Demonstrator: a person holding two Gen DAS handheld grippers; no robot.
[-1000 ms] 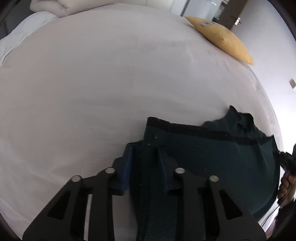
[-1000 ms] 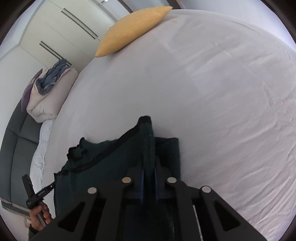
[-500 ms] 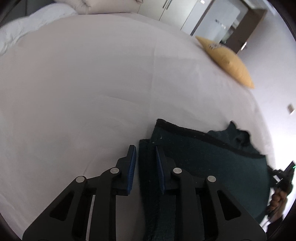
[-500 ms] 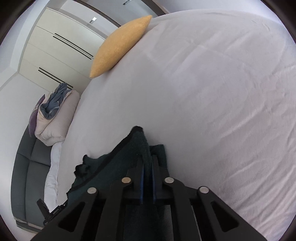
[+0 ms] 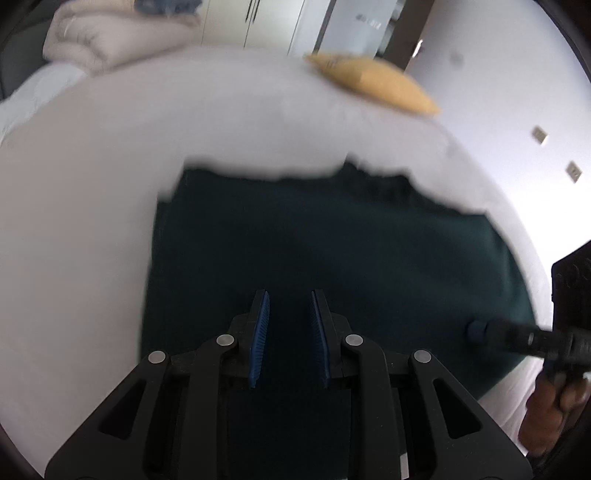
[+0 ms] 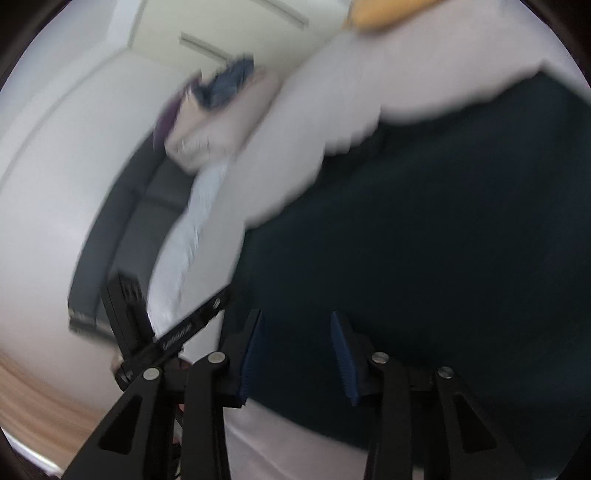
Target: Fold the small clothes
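Nearest the left wrist camera, the left gripper point(image 5: 288, 314) hangs over the dark green garment point(image 5: 332, 258) with its blue-padded fingers point(image 5: 261, 332) spread apart and nothing between them. The empty gap suggests the cloth is released, lying under its own weight rather than being carried. The right gripper point(image 6: 297, 347) shows the same: its fingers stand wide apart above the garment's near edge, gripping nothing. In the left view the right-hand tool's handle reaches in from the edge, with the person's hand point(image 5: 554, 406) around it just off the cloth.

The garment lies spread on the white bed point(image 5: 92, 221), a broad, roughly rectangular dark panel with a ragged, bunched far edge. Both views are smeared by motion, so seams and layers cannot be made out; whether it is doubled over is a guess, though its tidy left side hints at a fold already laid.

Beyond the garment, bare sheet runs to a yellow pillow point(image 5: 373, 85) near the far edge, well apart from the work. Farther still, a rolled beige duvet point(image 5: 110, 40) sits beside the wardrobe doors point(image 5: 266, 22).
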